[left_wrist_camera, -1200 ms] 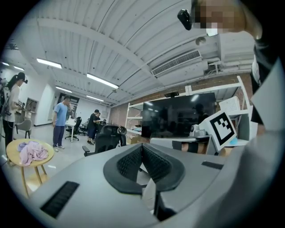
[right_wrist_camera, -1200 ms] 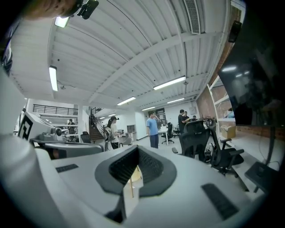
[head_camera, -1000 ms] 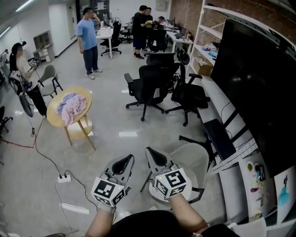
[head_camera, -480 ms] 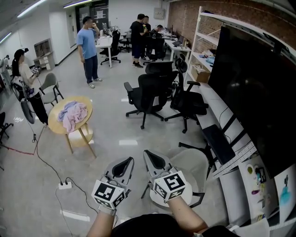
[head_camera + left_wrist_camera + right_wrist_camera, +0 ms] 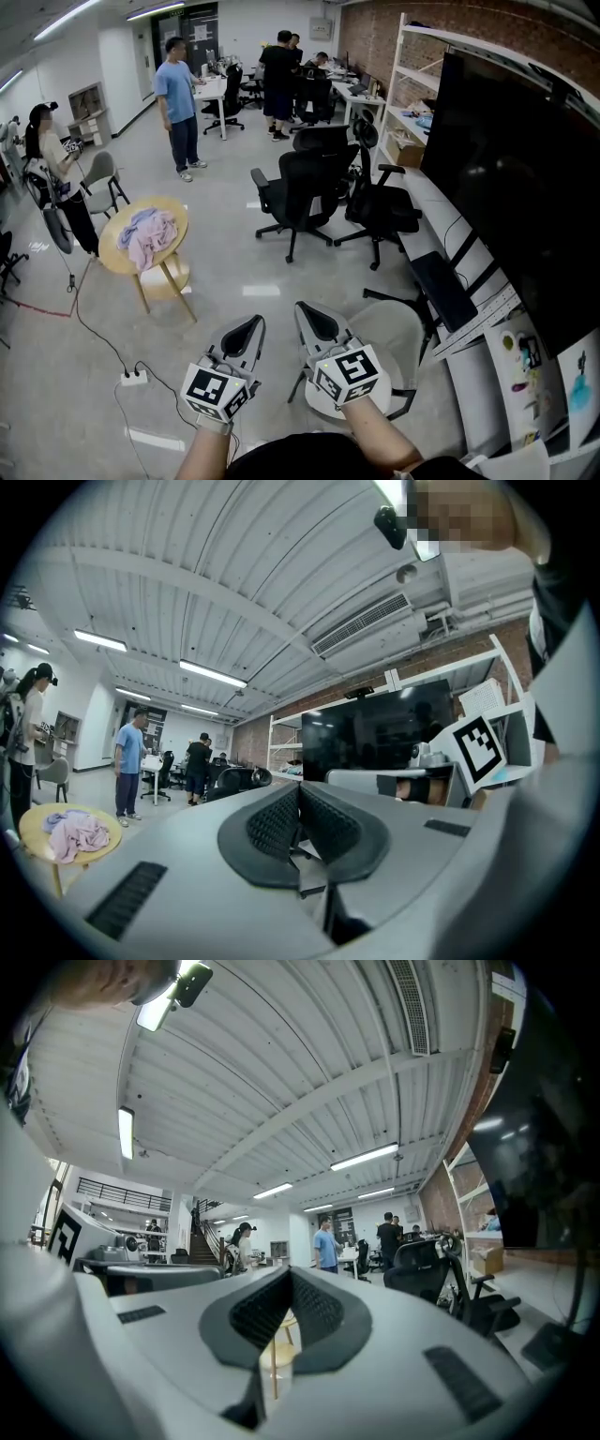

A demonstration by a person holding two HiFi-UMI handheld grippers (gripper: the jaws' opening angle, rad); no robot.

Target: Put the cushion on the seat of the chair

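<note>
My left gripper point(image 5: 251, 328) and right gripper point(image 5: 309, 314) were both closed on nothing. The cushion, I judged, was the pink bundle point(image 5: 147, 234) on the table point(image 5: 180, 220), well ahead-left of the left gripper. It looked soft, light and floppy, so I'd pinch a thick edge fold.

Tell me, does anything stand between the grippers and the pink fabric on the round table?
Nothing visible does. Only bare floor separates the left gripper and right gripper from the round table bearing the pink fabric; a power strip lies flat beside that path.
</note>
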